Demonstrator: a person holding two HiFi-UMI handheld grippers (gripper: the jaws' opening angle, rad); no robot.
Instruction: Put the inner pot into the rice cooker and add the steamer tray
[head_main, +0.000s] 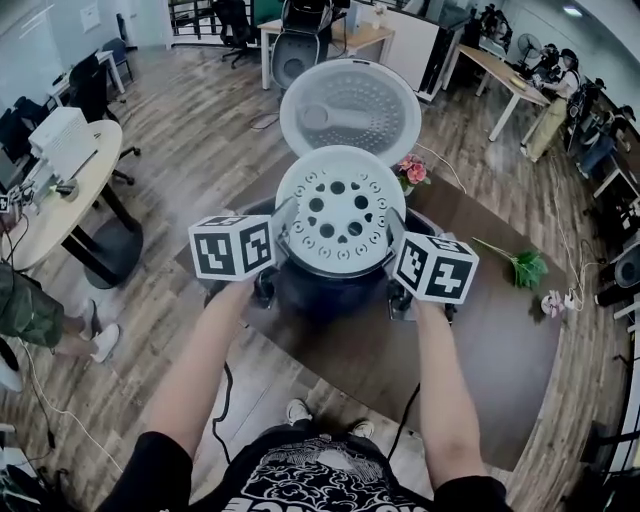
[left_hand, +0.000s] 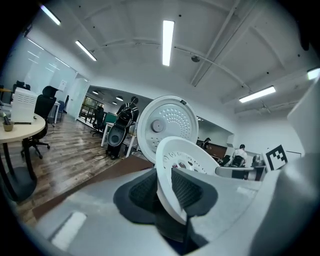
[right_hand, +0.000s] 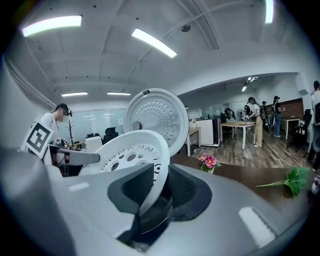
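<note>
1. Our two bare forearms (head_main: 205, 370) reach forward from the bottom of the head view, one to each gripper.
2. Each gripper carries a marker cube: one on the left (head_main: 232, 247) and one on the right (head_main: 436, 268).
3. We see the left gripper (left_hand: 167, 192) clamped on the left rim of the white steamer tray (head_main: 340, 208). Its dark ribbed pads press the thin edge from both sides.
4. We see the right gripper (right_hand: 157, 192) clenched the same way on the opposite rim.
5. Between the two grips, the steamer tray hangs over the mouth of the dark rice cooker (head_main: 330, 290), with its perforated face turned up towards us. We cannot tell whether it touches the cooker.
6. It covers the opening, so we cannot make out what sits inside the cooker.
7. Behind it the cooker's lid (head_main: 350, 108) stands open, showing its pale inner face.
8. We find the cooker on a brown table (head_main: 500, 360).
9. Pink flowers (head_main: 412, 172) sit just right of the lid hinge.
10. A green sprig (head_main: 525, 267) lies well apart at the right.
</note>
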